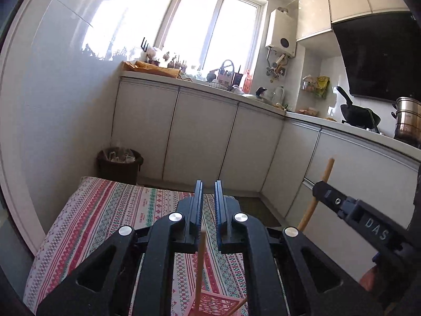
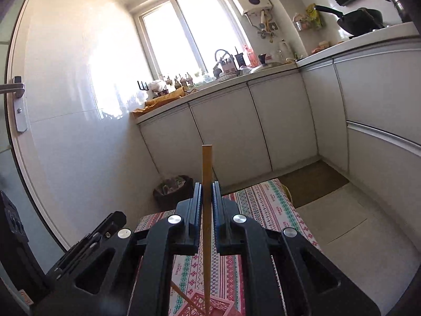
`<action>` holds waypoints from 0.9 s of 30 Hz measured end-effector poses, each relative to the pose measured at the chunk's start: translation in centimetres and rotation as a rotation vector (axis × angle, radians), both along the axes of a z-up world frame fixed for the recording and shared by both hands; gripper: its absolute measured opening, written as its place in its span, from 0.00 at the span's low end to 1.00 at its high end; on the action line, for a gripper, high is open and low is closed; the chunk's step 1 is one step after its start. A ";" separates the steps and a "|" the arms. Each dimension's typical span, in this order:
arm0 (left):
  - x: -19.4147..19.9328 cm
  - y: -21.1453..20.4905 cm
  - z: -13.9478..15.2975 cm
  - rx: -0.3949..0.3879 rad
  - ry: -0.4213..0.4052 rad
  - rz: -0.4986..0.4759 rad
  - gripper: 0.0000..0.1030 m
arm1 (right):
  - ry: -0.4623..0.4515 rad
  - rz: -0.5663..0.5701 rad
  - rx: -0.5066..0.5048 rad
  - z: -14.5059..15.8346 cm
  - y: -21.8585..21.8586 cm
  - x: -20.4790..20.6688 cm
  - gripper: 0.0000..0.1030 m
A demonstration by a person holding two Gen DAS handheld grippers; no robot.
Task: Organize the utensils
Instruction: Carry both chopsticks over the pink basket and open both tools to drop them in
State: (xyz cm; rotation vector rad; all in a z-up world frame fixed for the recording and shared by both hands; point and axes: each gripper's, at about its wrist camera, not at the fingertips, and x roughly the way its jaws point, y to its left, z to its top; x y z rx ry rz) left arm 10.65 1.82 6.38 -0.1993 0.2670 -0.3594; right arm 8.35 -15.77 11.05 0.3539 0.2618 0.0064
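My right gripper (image 2: 208,188) is shut on a wooden chopstick (image 2: 207,210) that stands upright, its lower end reaching down into a pink slotted utensil basket (image 2: 210,305) on the patterned tablecloth. The same gripper (image 1: 319,187) shows at the right of the left wrist view, holding the chopstick (image 1: 326,173). My left gripper (image 1: 209,188) has its jaws slightly apart with nothing between the tips. Below it another chopstick (image 1: 200,271) stands in the pink basket (image 1: 213,305). A further chopstick (image 2: 181,296) leans in the basket.
The small table has a striped red and green cloth (image 1: 105,223). A dark waste bin (image 1: 119,162) stands beyond it by the white cabinets (image 1: 205,137). A brown floor mat (image 2: 313,181) lies to the right. A door handle (image 2: 13,88) is at the left.
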 end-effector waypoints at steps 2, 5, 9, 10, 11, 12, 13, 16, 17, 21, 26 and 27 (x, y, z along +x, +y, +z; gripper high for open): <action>-0.3 0.7 0.5 -0.022 0.002 0.005 0.09 | -0.001 0.006 -0.017 -0.2 0.5 0.0 0.08; -1.1 1.6 1.7 -0.042 -0.013 0.015 0.09 | 0.002 0.019 -0.043 -0.4 1.3 0.0 0.08; -2.1 2.5 3.4 -0.060 -0.038 0.039 0.09 | 0.005 0.025 -0.075 -0.7 2.2 -0.1 0.08; -2.3 2.9 3.7 -0.066 -0.043 0.045 0.11 | 0.009 0.028 -0.078 -0.9 2.4 0.0 0.08; -2.6 3.2 3.9 -0.071 -0.045 0.047 0.13 | 0.016 0.034 -0.079 -1.1 2.5 0.1 0.08; -2.7 3.5 4.0 -0.074 -0.046 0.053 0.13 | 0.022 0.037 -0.082 -1.3 2.7 0.2 0.08; -2.9 3.7 4.0 -0.073 -0.048 0.062 0.13 | 0.028 0.039 -0.087 -1.6 2.9 0.3 0.08; -2.9 3.9 3.9 -0.058 -0.041 0.073 0.15 | 0.039 0.048 -0.105 -2.2 3.5 0.5 0.11; -2.9 4.0 3.8 -0.053 -0.037 0.077 0.16 | 0.041 0.047 -0.111 -2.4 3.7 0.5 0.12; -3.1 4.1 3.5 -0.035 -0.024 0.083 0.20 | 0.045 0.038 -0.115 -2.3 3.9 0.0 0.24; -3.3 4.0 3.3 -0.009 -0.008 0.083 0.25 | 0.030 0.028 -0.123 -1.6 3.8 -1.1 0.30; -3.4 4.0 3.2 -0.002 -0.004 0.082 0.25 | 0.029 0.025 -0.125 -1.4 3.7 -1.4 0.31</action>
